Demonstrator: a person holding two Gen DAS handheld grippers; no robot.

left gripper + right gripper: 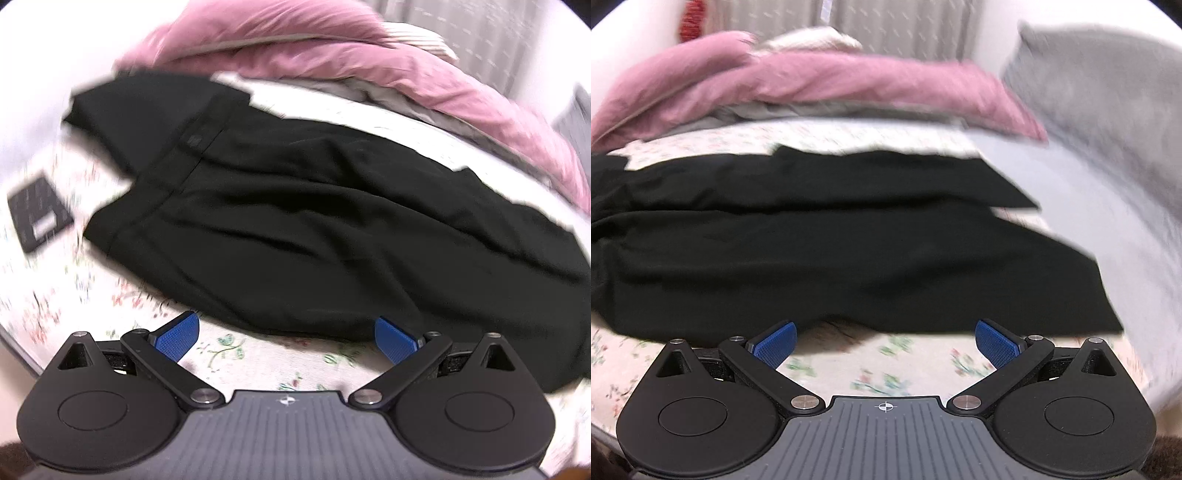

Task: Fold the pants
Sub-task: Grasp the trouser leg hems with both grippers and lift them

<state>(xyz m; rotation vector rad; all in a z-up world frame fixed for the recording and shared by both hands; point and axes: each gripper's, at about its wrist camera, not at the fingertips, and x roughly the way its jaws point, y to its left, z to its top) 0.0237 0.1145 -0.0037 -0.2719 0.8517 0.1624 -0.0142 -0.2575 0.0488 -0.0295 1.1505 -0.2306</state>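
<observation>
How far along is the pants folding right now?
Done: the black pants lie spread on the floral sheet, one leg roughly alongside the other. In hand: nothing; the left gripper and right gripper are open at the near edge. Left: grasping and the end-to-end fold.
</observation>
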